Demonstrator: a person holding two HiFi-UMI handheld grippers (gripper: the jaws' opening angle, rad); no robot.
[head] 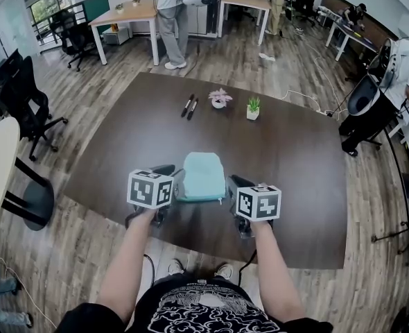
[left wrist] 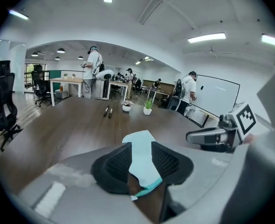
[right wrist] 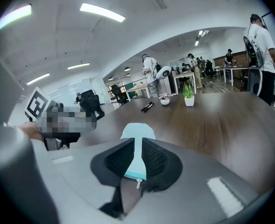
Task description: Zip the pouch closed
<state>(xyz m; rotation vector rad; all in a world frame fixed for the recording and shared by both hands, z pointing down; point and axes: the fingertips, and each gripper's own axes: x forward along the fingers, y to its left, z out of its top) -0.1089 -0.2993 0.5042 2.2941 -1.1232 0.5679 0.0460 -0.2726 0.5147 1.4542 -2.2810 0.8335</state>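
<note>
1. Above the near half of the table (head: 294, 158), the pouch (head: 204, 175) is held stretched between both tools, its teal zip edge on the side toward the person. It appears clear of the table surface.
2. Grip, left tool (left wrist: 140, 162): jaws clenched on the pouch's left end. Pale fabric runs flat between the pads, and a corner with teal trim pokes out below them.
3. Grip, right tool (right wrist: 136, 160): jaws pinched nearly together on the right end, with thin fabric between the pads. The zipper pull (right wrist: 138, 184) dangles just beneath the jaws and is not caught by them.
4. Reason for the hold (judgement): a grip at each end keeps the zip line taut and straight, so a slider would run without the fabric bunching. Keeping the pouch off the table leaves the pull free.
5. Relation: the pouch sits between the tools and touches both, which flank it at about the same height.
6. Zip state: cannot tell whether the teeth are meshed. The pull lies at the right end, so the right tool is nearest to it but would first have to let go of the fabric.
7. Pens (head: 189, 106) and potted plants (head: 253, 108) lie well apart on the far side.
</note>
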